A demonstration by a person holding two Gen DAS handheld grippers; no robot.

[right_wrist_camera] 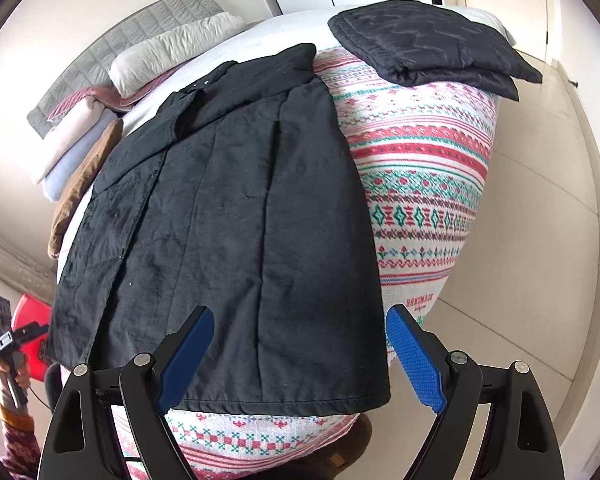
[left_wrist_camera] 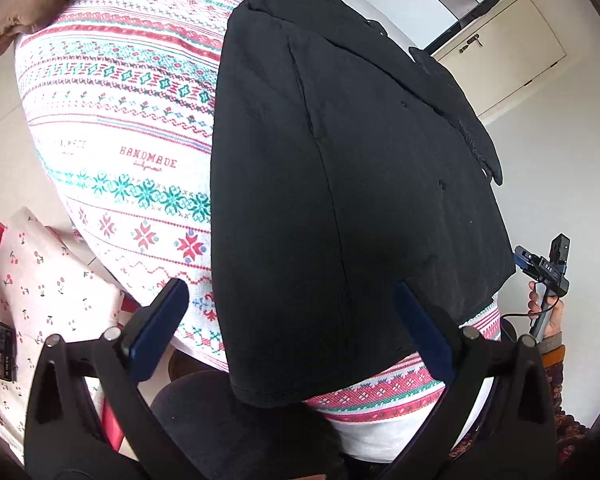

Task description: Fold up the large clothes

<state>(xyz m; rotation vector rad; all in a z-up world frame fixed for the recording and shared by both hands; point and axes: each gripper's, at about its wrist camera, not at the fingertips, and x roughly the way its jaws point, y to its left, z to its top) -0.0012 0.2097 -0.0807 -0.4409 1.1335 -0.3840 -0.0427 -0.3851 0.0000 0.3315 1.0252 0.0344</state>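
Note:
A large black button-front garment (left_wrist_camera: 340, 184) lies spread flat on a patterned red, white and green bed cover (left_wrist_camera: 132, 128), its hem at the near edge. My left gripper (left_wrist_camera: 296, 332) is open and empty, hovering just above the hem. My right gripper (right_wrist_camera: 300, 360) is open and empty too, over the hem of the same garment (right_wrist_camera: 228, 220), near its right corner. The right gripper also shows at the right of the left wrist view (left_wrist_camera: 548, 268), and the left gripper at the lower left of the right wrist view (right_wrist_camera: 8, 340).
A folded dark quilted item (right_wrist_camera: 428, 44) lies at the far corner of the bed. A pillow (right_wrist_camera: 172, 48) and stacked folded clothes (right_wrist_camera: 76, 148) lie at the far left. A cherry-print cushion (left_wrist_camera: 40, 300) and a red object (right_wrist_camera: 32, 332) sit beside the bed. Tiled floor (right_wrist_camera: 540, 200) lies to the right.

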